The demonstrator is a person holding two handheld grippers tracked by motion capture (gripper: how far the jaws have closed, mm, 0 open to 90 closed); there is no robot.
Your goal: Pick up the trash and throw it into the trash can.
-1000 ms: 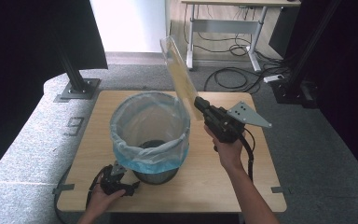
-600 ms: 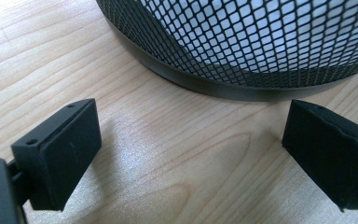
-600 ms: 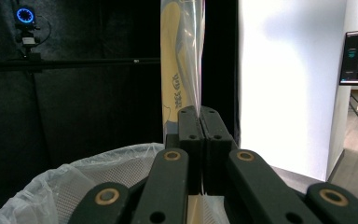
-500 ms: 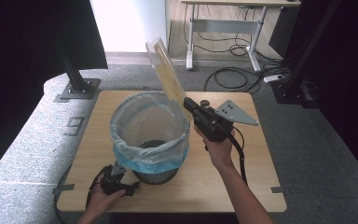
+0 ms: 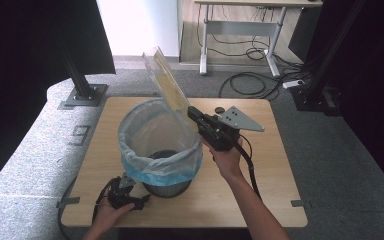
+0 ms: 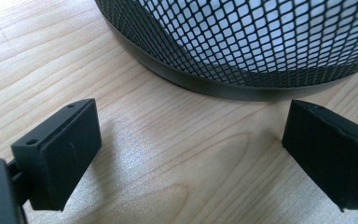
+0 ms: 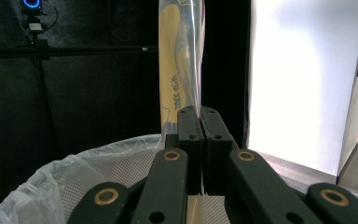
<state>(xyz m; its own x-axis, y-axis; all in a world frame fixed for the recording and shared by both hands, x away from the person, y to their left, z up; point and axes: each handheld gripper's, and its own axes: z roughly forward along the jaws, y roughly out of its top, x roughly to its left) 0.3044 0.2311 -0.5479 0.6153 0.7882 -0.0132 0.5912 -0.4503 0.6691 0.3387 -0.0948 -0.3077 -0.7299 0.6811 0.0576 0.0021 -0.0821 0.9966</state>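
Flat clear packet (image 5: 166, 82) clamped in right gripper (image 5: 196, 116) above lined bin (image 5: 157, 145), undropped; left gripper (image 6: 191, 154) fingers open, empty.

Right claw (image 7: 199, 123): black jaws w/ brass rivets, grey 3-cornered plate, black cable.

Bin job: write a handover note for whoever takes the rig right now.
Right claw: shut on a flat clear packet, held tilted above the far rim of the bin.
Left claw: open, low on the table beside the base of the mesh bin, gripping nothing.
Done: packet picked up and brought to the lined bin.
Left: probably lower it over the opening and let go.
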